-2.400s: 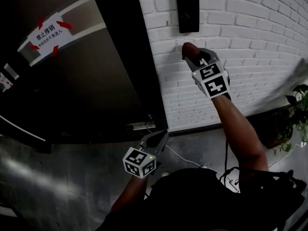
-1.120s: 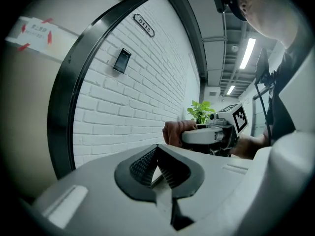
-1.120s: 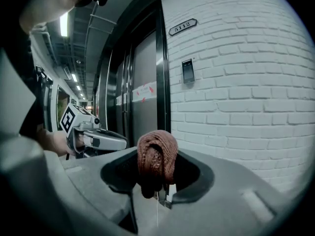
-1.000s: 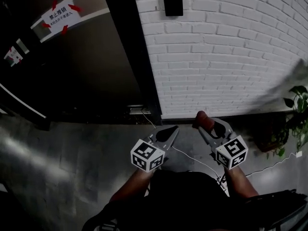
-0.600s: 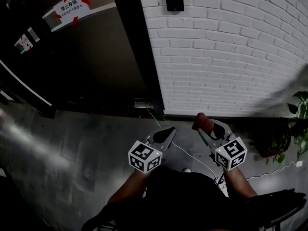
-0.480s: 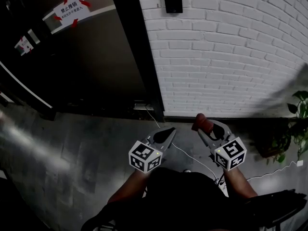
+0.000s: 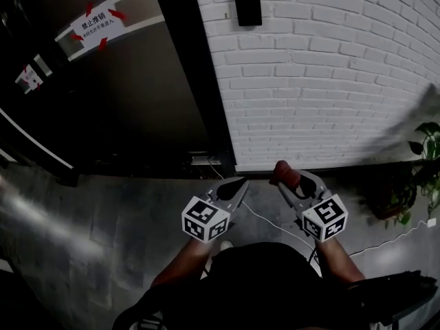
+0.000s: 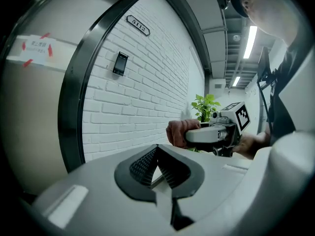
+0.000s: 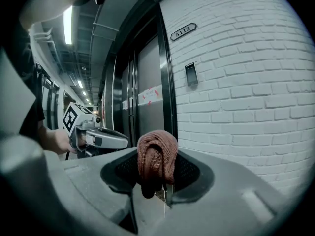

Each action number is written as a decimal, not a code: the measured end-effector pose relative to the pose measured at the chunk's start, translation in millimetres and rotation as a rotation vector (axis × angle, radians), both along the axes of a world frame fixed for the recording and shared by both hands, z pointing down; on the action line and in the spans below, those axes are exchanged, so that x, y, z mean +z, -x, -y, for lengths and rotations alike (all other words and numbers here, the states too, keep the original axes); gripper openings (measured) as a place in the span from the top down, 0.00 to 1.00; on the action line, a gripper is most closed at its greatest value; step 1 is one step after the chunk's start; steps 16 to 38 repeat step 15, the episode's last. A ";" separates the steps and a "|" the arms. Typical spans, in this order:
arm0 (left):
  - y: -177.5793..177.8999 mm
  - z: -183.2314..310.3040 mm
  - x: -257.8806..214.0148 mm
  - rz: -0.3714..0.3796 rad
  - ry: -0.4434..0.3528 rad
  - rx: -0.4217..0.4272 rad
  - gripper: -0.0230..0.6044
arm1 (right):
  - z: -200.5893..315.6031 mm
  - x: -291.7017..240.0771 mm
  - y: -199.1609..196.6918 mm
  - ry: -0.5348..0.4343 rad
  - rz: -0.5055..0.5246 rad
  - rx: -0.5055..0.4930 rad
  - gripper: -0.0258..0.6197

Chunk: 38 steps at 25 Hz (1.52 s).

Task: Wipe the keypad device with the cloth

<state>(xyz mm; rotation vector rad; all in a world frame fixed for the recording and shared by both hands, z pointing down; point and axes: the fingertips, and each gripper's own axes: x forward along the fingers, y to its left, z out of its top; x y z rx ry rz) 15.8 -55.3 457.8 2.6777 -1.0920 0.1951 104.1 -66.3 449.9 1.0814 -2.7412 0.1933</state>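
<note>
While we hold both grippers low in front of our body, our right gripper [image 7: 293, 180] is clamped on a bunched reddish-brown cloth [image 7: 284, 173], which bulges out between its jaws. Our left gripper [image 7: 236, 188], just beside it, has its jaws pressed together with nothing between them. Ahead rises a white brick wall [image 7: 330, 81]. The black keypad [image 7: 247, 2] is mounted high on it, well apart from the cloth. A dark door [image 7: 137, 102] stands left of the wall, and a plant [image 7: 430, 143] sits far right.
</note>
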 end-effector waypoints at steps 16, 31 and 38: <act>24.2 14.9 3.6 -0.012 0.018 0.041 0.94 | 8.0 11.9 26.8 0.033 0.013 0.040 0.73; 24.2 14.9 3.6 -0.012 0.018 0.041 0.94 | 8.0 11.9 26.8 0.033 0.013 0.040 0.73; 24.2 14.9 3.6 -0.012 0.018 0.041 0.94 | 8.0 11.9 26.8 0.033 0.013 0.040 0.73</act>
